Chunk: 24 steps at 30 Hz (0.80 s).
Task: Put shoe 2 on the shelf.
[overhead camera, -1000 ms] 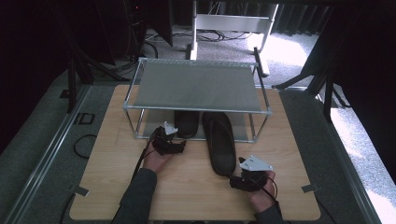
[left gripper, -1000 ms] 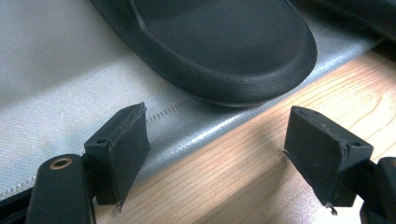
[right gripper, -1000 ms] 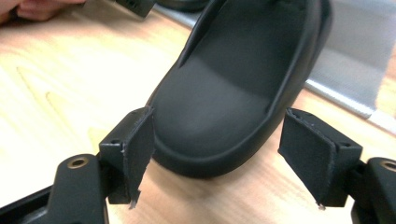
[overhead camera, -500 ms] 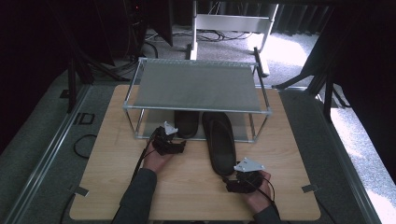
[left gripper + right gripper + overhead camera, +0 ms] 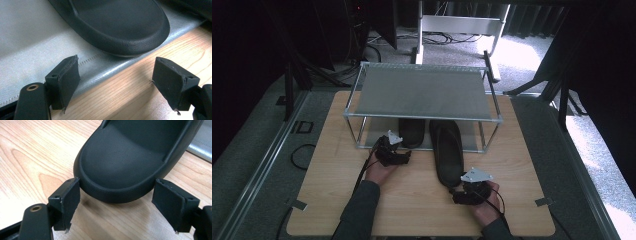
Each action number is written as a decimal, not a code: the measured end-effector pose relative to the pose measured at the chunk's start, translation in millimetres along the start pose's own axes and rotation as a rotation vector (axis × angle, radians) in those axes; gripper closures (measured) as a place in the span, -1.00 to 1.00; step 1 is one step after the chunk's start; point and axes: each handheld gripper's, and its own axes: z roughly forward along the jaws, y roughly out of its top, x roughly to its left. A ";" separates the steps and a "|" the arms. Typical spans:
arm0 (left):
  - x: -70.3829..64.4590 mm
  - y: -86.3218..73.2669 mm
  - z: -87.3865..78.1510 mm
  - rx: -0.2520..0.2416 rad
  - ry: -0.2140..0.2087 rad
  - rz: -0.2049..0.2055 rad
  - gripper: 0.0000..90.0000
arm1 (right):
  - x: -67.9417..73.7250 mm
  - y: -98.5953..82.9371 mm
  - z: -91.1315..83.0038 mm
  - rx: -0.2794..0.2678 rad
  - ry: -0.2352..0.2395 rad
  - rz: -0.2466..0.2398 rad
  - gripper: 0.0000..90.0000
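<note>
Two black slippers lie by a metal shelf rack [image 5: 422, 92]. The left slipper [image 5: 412, 131] rests on the rack's grey bottom liner [image 5: 35, 42], and its rounded heel [image 5: 117, 25] lies just ahead of my open left gripper [image 5: 115, 85], untouched. In the high view the left gripper [image 5: 404, 156] sits at the rack's front edge. The right slipper [image 5: 448, 150] sticks out of the rack onto the wooden table [image 5: 412, 200]. My right gripper [image 5: 459, 190] is at its heel. That heel [image 5: 117, 170] reaches between the open right gripper's [image 5: 115, 206] fingertips, with the left pad [image 5: 66, 200] almost touching it.
The rack's upper shelf is a grey sheet that covers the slippers' front halves. Its thin metal posts [image 5: 362, 135] stand at the corners. Cables trail from both grippers over the table. Carpet, cables and a white stand [image 5: 457, 25] lie beyond the table.
My right gripper has shifted left, closing in on the right slipper's heel. The left gripper and both slippers have stayed put.
</note>
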 end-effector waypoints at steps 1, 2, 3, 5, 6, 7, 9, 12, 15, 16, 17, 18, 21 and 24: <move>0.0 0.0 0.0 0.000 0.000 0.000 -0.50 | -0.3 0.2 0.4 0.000 0.000 0.001 -0.50; 0.0 0.0 0.0 0.000 0.000 0.000 -0.50 | -0.8 0.5 0.8 -0.001 0.001 0.001 -0.50; 0.0 0.0 0.0 0.000 0.000 0.000 -0.50 | -1.4 0.8 1.3 -0.002 0.000 0.001 -0.49; 0.0 0.0 0.0 0.000 0.000 0.000 -0.50 | -2.4 1.9 2.4 -0.002 -0.004 0.003 -0.48; 0.0 0.0 0.0 0.000 0.000 0.000 -0.50 | -2.7 2.6 3.1 -0.002 -0.006 0.005 -0.47; -0.1 0.0 0.0 0.001 0.001 0.001 -0.50 | -3.0 4.5 4.3 -0.003 -0.010 0.006 -0.47; -0.1 0.0 0.0 0.002 0.002 0.002 -0.50 | -3.0 5.5 4.9 -0.004 -0.011 0.006 -0.47; 0.0 0.0 0.0 0.001 0.001 0.001 -0.50 | -3.5 8.8 6.5 -0.009 -0.013 0.004 -0.46; 0.0 0.0 0.0 0.001 0.001 0.001 -0.50 | -4.1 12.7 7.7 -0.016 -0.013 0.008 -0.47; 0.0 0.0 0.0 0.001 0.001 0.001 -0.50 | -4.3 14.0 8.2 -0.016 -0.014 0.008 -0.46; 0.0 0.0 0.0 0.001 0.000 0.001 -0.50 | -4.4 15.1 8.5 -0.017 -0.016 0.007 -0.45; 0.1 0.0 0.0 0.001 0.000 0.001 -0.50 | -4.0 16.4 8.8 -0.019 -0.018 0.015 -0.45; 0.1 0.0 0.0 0.001 0.000 0.001 -0.50 | -4.9 19.6 10.3 -0.025 -0.020 0.018 -0.44; 0.0 0.0 0.0 0.000 -0.001 0.000 -0.50 | -7.2 22.4 11.3 -0.030 -0.023 0.027 -0.42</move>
